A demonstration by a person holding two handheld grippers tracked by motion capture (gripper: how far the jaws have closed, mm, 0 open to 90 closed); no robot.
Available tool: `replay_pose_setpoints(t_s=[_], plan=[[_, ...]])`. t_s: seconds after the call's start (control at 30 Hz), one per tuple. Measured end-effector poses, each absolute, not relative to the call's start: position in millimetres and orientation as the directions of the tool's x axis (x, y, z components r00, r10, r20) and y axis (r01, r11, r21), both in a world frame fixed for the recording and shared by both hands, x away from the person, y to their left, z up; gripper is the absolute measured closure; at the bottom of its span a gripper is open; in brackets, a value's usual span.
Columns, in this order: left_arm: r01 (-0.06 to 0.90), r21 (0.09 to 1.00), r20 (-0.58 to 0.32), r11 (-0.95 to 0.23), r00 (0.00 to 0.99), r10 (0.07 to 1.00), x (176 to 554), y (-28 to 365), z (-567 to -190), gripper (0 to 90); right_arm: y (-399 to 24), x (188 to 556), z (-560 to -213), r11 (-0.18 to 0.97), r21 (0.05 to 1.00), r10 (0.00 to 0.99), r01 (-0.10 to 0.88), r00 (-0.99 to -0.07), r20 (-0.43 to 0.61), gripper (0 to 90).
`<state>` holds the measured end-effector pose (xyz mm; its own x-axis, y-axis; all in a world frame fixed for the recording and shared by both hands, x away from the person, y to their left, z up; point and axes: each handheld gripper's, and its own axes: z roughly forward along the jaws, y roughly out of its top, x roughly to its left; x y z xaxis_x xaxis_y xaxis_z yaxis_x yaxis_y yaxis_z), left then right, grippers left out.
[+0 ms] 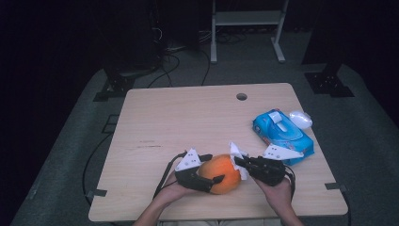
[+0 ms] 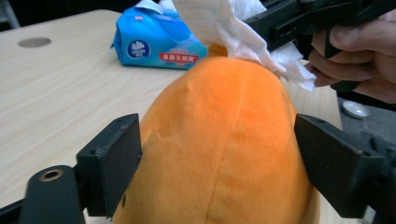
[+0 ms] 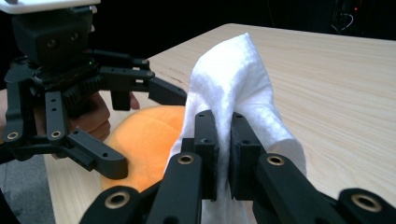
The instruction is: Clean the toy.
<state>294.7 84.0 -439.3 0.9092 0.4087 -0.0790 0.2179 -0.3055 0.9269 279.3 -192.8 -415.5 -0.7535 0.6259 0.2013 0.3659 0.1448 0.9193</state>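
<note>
While the room around it is very dark, the table (image 1: 188, 117) is a pale wood board with a fine grain. It has a small round hole (image 1: 242, 96) near its far edge. Under it lies a grey floor (image 1: 66, 150), and black cables (image 1: 164, 66) run across that floor at the back. A white metal frame (image 1: 247, 28) stands farther back.

On the right side of the table lies a blue pack of wipes (image 1: 282, 134). In the left gripper view the pack (image 2: 156, 39) has a round dark blue badge with a white picture and a red strip with white signs on it. The signs are too small to read. A small white round thing (image 1: 300, 119) sits just beside the pack, at the table's right edge.

Near the person's edge of the table lies a soft orange plush toy (image 1: 220, 173). The left gripper (image 1: 203, 173) has its jaws spread wide, one on each side of the toy (image 2: 224, 149), right against its fuzzy sides. Whether they press on it I cannot tell.

The right gripper (image 1: 241, 162) has its jaws pressed together, pinching a white tissue (image 3: 238, 88). The tissue (image 2: 233, 32) touches the top end of the toy. A hand (image 1: 277, 190) holds that gripper from behind.
</note>
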Motion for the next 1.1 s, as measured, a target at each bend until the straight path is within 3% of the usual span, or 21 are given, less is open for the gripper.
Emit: replay_pose_setpoints(t_s=[0.17,0.3,0.4,0.5,0.57,0.67,0.8,0.9,0.97,1.1], plan=[[0.192,0.924,-0.033,-0.332,0.902,0.431,287,80,-429,39.4,-188,275,-412,0.133,0.922,0.622,0.365,-0.755,0.209,82.9],[0.167,0.92,0.003,-0.356,0.902,0.432,282,78,-422,44.4,-173,268,-406,0.173,0.931,0.588,0.322,-0.792,0.165,82.9],[0.181,0.924,-0.026,-0.336,0.908,0.419,285,81,-426,40.8,-177,273,-413,0.168,0.922,0.59,0.35,-0.784,0.19,83.4],[0.208,0.928,-0.067,-0.311,0.91,0.409,290,84,-427,26.8,-184,277,-416,0.165,0.919,0.618,0.359,-0.764,0.187,83.3],[0.233,0.924,-0.098,-0.302,0.91,0.403,293,88,-431,22.2,-190,279,-417,0.152,0.916,0.632,0.372,-0.749,0.199,83.3],[0.239,0.923,-0.104,-0.301,0.909,0.404,294,88,-436,22.6,-192,281,-419,0.135,0.912,0.637,0.388,-0.739,0.221,83.2],[0.212,0.923,-0.068,-0.32,0.91,0.408,289,83,-431,37.3,-183,275,-414,0.161,0.919,0.633,0.359,-0.752,0.182,83.0],[0.188,0.929,-0.056,-0.318,0.922,0.383,286,83,-427,40.9,-175,269,-410,0.19,0.928,0.612,0.321,-0.778,0.144,83.1],[0.193,0.933,-0.069,-0.303,0.923,0.378,287,85,-428,39.1,-176,270,-411,0.19,0.925,0.61,0.329,-0.777,0.151,83.1],[0.215,0.927,-0.084,-0.307,0.918,0.388,292,87,-433,22.0,-187,278,-417,0.172,0.919,0.634,0.355,-0.754,0.172,83.1]])
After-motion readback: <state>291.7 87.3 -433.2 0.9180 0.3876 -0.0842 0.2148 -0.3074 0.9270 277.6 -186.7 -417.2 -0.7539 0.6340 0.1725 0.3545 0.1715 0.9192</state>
